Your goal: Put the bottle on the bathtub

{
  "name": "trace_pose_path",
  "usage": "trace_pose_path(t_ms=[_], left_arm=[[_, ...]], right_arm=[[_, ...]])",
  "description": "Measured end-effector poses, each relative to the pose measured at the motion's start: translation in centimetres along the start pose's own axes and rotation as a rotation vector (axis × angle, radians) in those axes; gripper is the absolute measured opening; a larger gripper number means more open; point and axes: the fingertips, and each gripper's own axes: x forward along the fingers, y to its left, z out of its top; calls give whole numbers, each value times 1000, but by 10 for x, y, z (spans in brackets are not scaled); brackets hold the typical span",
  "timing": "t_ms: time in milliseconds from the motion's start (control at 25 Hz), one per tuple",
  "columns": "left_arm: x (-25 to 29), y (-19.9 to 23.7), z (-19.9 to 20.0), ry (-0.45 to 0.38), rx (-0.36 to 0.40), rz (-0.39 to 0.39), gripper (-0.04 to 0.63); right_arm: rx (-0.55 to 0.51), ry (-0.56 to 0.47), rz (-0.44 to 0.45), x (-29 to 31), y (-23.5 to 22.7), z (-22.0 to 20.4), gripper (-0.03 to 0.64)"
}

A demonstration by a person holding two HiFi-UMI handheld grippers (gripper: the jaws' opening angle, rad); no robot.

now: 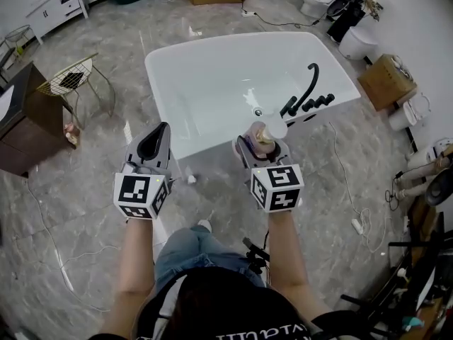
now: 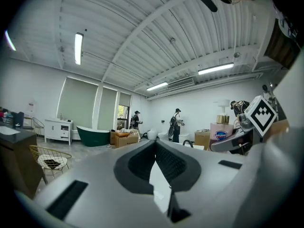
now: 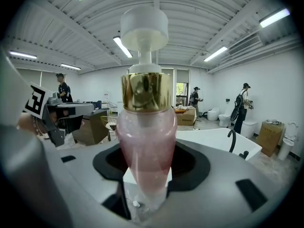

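A pink pump bottle [image 3: 145, 141] with a gold collar and white pump head stands upright between the jaws of my right gripper [image 3: 146, 175], which is shut on it. In the head view the bottle [image 1: 265, 133] is held just in front of the near rim of the white bathtub [image 1: 205, 144], near the black faucet [image 1: 306, 96]. My left gripper [image 1: 153, 146] is level with the right one, to its left, jaws shut and empty. The left gripper view shows its shut jaws [image 2: 156, 167] and the bottle [image 2: 221, 129] off to the right.
A wire chair [image 1: 71, 78] and a dark cabinet [image 1: 18, 119] stand to the left. Cardboard boxes [image 1: 386, 80], toilets [image 1: 359, 42] and cables lie right of the tub. Two people [image 2: 175, 125] stand far across the room beside a green tub [image 2: 93, 135].
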Motion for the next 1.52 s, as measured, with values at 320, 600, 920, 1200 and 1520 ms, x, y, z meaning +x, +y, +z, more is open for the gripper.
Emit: trace_pose_path(t_ms=[320, 600, 920, 1200, 1520], left_arm=[[22, 15, -8, 24, 8, -18, 11], [44, 28, -21, 38, -2, -39, 11], [59, 40, -51, 83, 4, -55, 11], [73, 44, -80, 125, 13, -69, 11], [83, 54, -101, 161, 10, -54, 11]], right_arm=[[11, 17, 9, 44, -5, -12, 230], [-37, 44, 49, 87, -6, -31, 230], [-20, 84, 69, 140, -15, -70, 230], [-18, 118, 107, 193, -21, -110, 230], [-1, 218, 124, 248, -28, -159, 230]])
